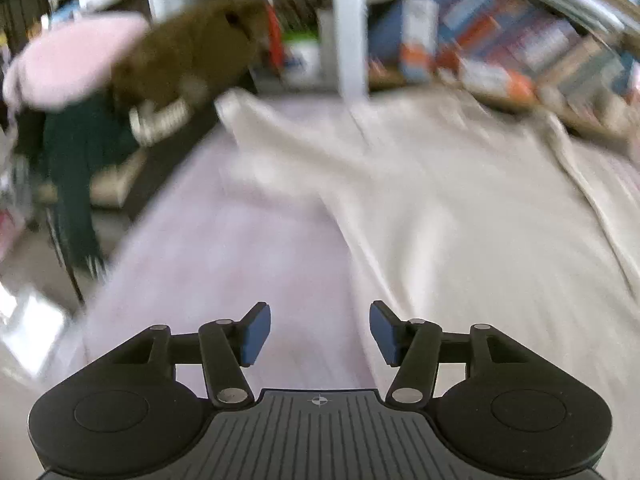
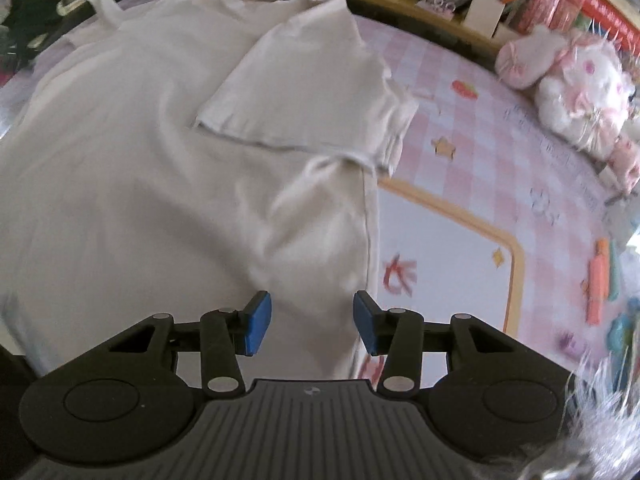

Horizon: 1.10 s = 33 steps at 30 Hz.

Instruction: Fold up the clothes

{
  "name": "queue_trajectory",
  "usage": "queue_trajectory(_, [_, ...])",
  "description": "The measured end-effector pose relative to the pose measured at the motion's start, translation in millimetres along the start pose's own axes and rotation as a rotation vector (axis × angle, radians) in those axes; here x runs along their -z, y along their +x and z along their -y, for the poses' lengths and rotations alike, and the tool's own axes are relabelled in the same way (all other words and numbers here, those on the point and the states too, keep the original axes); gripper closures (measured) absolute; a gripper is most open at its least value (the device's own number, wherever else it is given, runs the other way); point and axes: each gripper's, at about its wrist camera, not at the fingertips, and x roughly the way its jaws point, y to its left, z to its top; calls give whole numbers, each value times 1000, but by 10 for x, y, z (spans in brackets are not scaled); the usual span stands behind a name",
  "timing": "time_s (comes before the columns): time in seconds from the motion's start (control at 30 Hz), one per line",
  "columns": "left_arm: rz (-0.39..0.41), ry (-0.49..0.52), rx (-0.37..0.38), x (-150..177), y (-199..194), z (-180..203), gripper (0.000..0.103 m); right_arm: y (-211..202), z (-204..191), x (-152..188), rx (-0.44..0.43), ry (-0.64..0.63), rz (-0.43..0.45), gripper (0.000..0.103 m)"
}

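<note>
Left wrist view: the left gripper (image 1: 319, 333) hovers with its blue-padded fingers (image 1: 256, 334) spread wide and nothing between them, over the pale pink bedsheet (image 1: 224, 248). The cream short-sleeved cotton T-shirt (image 1: 460, 208) lies flat just right of and ahead of the fingertips; its left sleeve (image 1: 240, 116) extends outward, not yet folded. This frame is motion-blurred, so seam detail cannot be read. A brown plush toy (image 1: 192, 56) and a pink cushion (image 1: 76, 60) sit well beyond the bed edge and play no part.

Right wrist view: the right gripper (image 2: 313, 322) is likewise spread wide and empty, poised above the lower right part of the T-shirt (image 2: 152, 168), near its side seam (image 2: 370, 232). The right sleeve (image 2: 304, 100) is already turned inward onto the chest. A white and pink plush rabbit (image 2: 576, 88) rests on the pink checked sheet (image 2: 480, 128), well apart from the garment.

Judged procedure for the step in hand, folding the left side:
1. Lower the left gripper onto the left sleeve edge; pinch one layer of fabric only, avoiding the bedsheet beneath.
2. Carry the sleeve inward to mirror the folded right sleeve.
3. Keep the right gripper low on the hem side to steady the body and prevent dragging.
4. Release only once the fold lies flat.
</note>
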Motion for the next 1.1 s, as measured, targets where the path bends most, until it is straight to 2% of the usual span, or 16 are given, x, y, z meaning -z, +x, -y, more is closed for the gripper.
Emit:
queue_trajectory(0.07, [-36,-24,-9,320,-219,81,47,-55,34,126,-28,9,5,60])
queue_trajectory(0.13, [-38,-75,-17,538,-404,118,47,-107,49,223,-52,10,15,60])
queue_trajectory(0.27, [-37,-144,-33,803,-624,223,47,-188,113,338,-89,22,35,60])
queue_trajectory(0.4, [-32,-96,-45,900,-707,352,47,-248,212,443,-104,83,42,60])
queue_trajectory(0.5, [-39,-29,-100,940,-674,396,48,-279,264,539,-117,138,41,60])
queue_trajectory(0.53, [-48,-19,-124,942,-646,376,51,-278,269,561,-125,159,38,60])
queue_trajectory(0.57, [-49,-19,-142,948,-633,352,59,-276,273,582,-134,178,35,61])
queue_trajectory(0.6, [-48,-28,-148,948,-632,301,64,-279,272,604,-141,196,33,67])
queue_trajectory(0.63, [-47,-38,-150,945,-633,244,80,-285,261,625,-153,210,30,75])
queue_trajectory(0.67, [-48,-55,-155,938,-643,169,101,-297,248,646,-172,220,28,89])
queue_trajectory(0.7, [-45,-82,-145,925,-660,66,102,-319,220,658,-179,223,33,95])
queue_trajectory(0.8, [-29,-170,-105,860,-680,-256,102,-424,167,601,-253,275,53,96])
queue_trajectory(0.9, [-6,-255,-63,730,-597,-556,102,-491,250,387,-387,467,122,96])
queue_trajectory(0.97, [10,-311,-35,643,-542,-757,102,-410,265,205,-445,582,152,96])
queue_trajectory(1.0, [8,-317,-30,613,-486,-786,102,-343,217,118,-461,591,158,92])
queue_trajectory(1.1, [0,-315,-11,547,-332,-809,102,-172,-23,-138,-409,493,145,86])
